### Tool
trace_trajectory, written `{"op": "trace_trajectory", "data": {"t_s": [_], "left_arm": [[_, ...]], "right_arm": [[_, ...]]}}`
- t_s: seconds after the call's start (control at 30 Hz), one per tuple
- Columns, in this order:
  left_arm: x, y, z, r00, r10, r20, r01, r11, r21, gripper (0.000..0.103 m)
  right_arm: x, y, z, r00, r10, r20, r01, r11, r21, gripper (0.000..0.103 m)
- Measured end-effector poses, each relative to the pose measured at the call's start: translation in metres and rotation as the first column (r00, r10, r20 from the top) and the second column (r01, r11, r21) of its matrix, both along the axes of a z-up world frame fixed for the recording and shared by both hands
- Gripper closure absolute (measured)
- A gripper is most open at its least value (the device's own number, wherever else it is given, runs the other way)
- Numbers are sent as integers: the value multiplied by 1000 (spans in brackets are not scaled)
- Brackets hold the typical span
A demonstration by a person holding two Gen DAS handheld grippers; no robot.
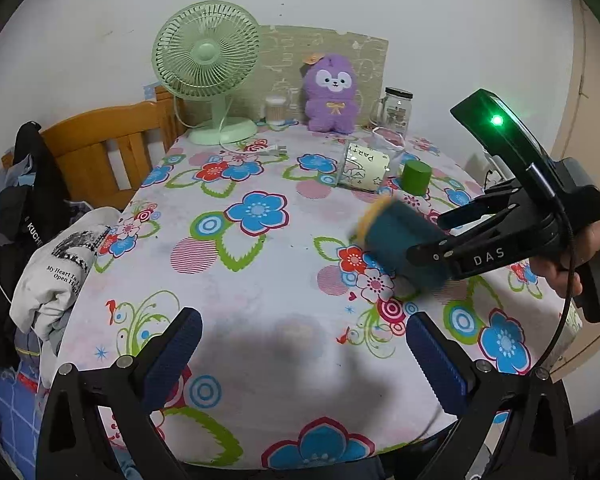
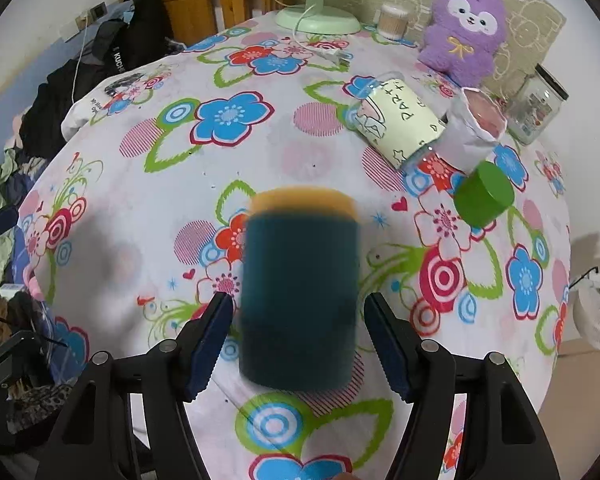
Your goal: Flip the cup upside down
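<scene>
A dark teal cup with a yellow-orange rim is blurred with motion and lies tilted between the fingers of my right gripper. The jaws stand a little apart from its sides, so the gripper looks open. In the left wrist view the same cup is tipped on its side just above the floral tablecloth, rim pointing left, with the right gripper around it. My left gripper is open and empty above the near part of the table.
A glass jar with a "PARTY" label lies on its side beside a white paper-wrapped cup and a green lid. A purple plush, a green fan and a glass jar stand at the back. Clothes hang at the left edge.
</scene>
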State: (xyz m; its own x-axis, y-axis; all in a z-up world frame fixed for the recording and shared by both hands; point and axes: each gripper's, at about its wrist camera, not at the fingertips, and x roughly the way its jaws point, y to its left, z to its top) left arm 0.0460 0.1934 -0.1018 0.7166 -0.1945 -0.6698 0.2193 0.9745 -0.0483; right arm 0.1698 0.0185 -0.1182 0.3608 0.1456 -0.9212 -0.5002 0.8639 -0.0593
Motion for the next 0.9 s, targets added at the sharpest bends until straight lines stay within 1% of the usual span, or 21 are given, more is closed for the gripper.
{"op": "trace_trajectory", "data": {"t_s": [0.03,0.33,0.6,0.73,0.9], "left_arm": [[1,0,0,1000,1,-2,-1,1000,-2,0],[2,-17,2,999,-34,-7,34,999,-14,0],[2,-39,9,998,-59,4,59,998,-15,0],[5,-49,11,998,-62,-2,62,998,-22,0],[6,-60,13,998,-65,-1,65,998,-22,0]], "right_arm": [[0,0,1,1000,-2,6,2,1000,3,26],[-10,-16,17,998,-31,50,30,999,38,26],[-38,-48,36,988,-83,127,71,993,93,26],[-57,-67,44,979,-118,167,96,986,138,16],[-76,-84,47,961,-168,218,138,979,147,11]]}}
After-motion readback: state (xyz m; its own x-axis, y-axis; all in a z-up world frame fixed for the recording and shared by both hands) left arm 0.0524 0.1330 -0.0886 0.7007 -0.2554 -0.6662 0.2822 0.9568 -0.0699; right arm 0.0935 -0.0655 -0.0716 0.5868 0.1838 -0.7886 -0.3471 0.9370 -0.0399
